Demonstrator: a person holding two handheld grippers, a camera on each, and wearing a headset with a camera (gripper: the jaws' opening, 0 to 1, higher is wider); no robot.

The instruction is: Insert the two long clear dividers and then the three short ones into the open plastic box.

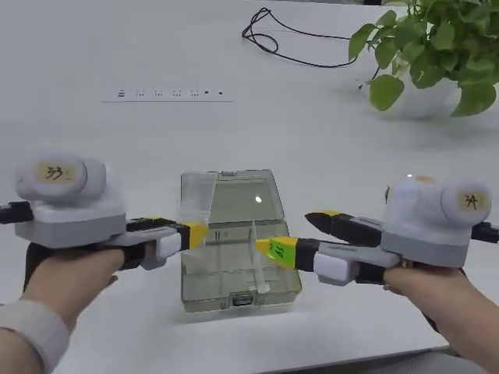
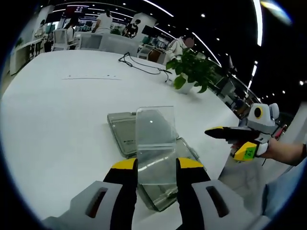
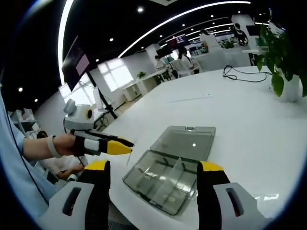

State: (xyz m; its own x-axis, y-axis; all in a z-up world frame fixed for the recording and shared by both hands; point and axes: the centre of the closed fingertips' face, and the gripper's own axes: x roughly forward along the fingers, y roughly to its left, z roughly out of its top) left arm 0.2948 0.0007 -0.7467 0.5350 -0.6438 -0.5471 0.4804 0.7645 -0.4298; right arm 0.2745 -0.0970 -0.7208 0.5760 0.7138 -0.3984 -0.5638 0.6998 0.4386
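Observation:
The open clear plastic box (image 1: 204, 287) lies on the white table, its lid (image 1: 234, 195) folded back flat. One clear divider (image 1: 256, 263) stands lengthwise inside the tray. My left gripper (image 1: 193, 234) hovers over the box's left side, shut on another clear divider (image 2: 154, 141) that sticks up between its yellow-tipped jaws (image 2: 157, 165). The box (image 2: 125, 132) lies just past that piece. My right gripper (image 1: 295, 231) is at the box's right edge, open, with nothing between its jaws. In the right gripper view the gripper (image 3: 154, 167) frames the box (image 3: 144, 179) and the standing divider (image 3: 176, 171).
A potted plant (image 1: 437, 47) stands at the far right and a black cable (image 1: 288, 35) loops at the back. A pale strip (image 1: 168, 93) lies far left of centre. The table's near edge (image 1: 366, 354) runs under my right hand.

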